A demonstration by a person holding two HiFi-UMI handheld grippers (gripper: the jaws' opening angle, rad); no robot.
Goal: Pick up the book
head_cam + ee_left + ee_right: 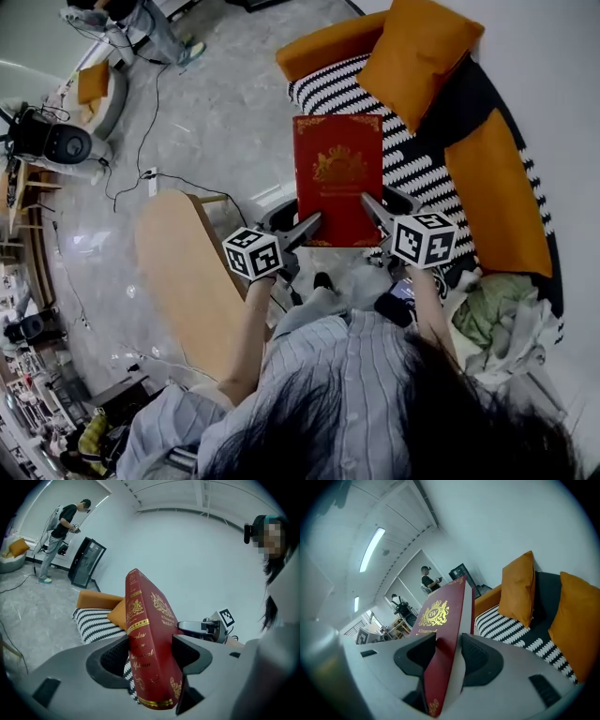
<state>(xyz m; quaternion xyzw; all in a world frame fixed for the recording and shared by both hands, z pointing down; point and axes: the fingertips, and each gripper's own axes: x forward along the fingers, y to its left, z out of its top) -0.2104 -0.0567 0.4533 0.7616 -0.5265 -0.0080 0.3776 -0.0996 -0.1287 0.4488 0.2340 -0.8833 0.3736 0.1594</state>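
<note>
Two grippers of mine pinch one red gilt-stamped book (337, 173), lifted off any surface. My left gripper (302, 228) clamps its spine between both pads, my right gripper (377, 212) clamps the page edge. Past my jaws lies a striped sofa (422, 173) with orange cushions (422, 47).

Grey polished stone floor (216, 103); orange sofa (319, 47) with black-and-white striped seat (422, 159) against a plain white wall (553, 66); pale rounded wooden table (183, 272) nearby; long ceiling strip light (371, 549)
</note>
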